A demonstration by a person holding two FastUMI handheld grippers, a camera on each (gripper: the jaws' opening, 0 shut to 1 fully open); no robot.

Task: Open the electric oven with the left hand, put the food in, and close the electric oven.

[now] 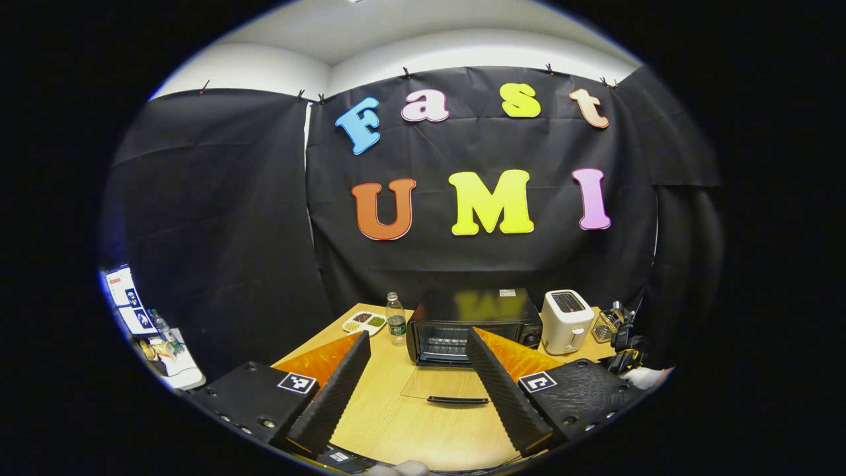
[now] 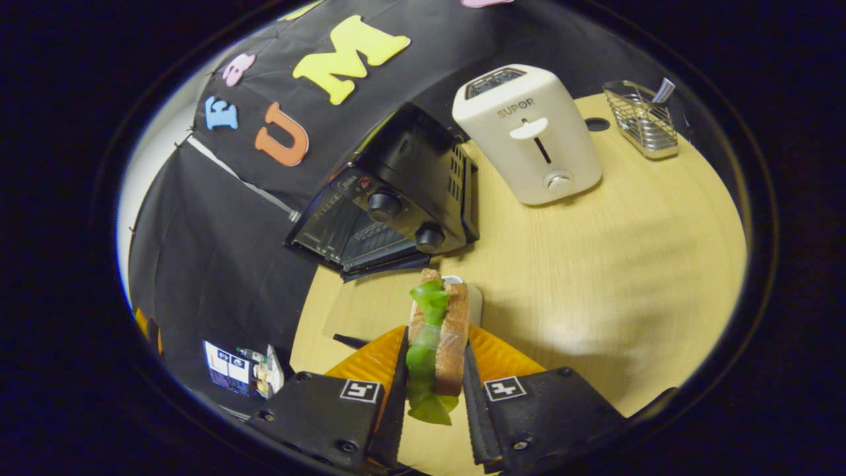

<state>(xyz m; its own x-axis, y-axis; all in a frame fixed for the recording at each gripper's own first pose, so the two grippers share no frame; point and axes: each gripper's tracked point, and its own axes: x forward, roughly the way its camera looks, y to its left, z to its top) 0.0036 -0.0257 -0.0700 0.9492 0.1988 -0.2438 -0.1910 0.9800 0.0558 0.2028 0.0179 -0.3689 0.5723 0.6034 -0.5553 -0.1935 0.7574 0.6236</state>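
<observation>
The wooden table (image 1: 390, 410) carries the black electric oven (image 1: 472, 324), door (image 1: 449, 383) folded flat, cavity bare. A white toaster (image 1: 566, 320) stands beside it. The right gripper (image 2: 433, 380) clamps the sandwich (image 2: 437, 344); the left gripper (image 1: 420, 373) is spread apart.

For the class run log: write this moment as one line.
oven: door down | left hand-held gripper: open | right hand-held gripper: shut on sandwich, not yet inside
</observation>
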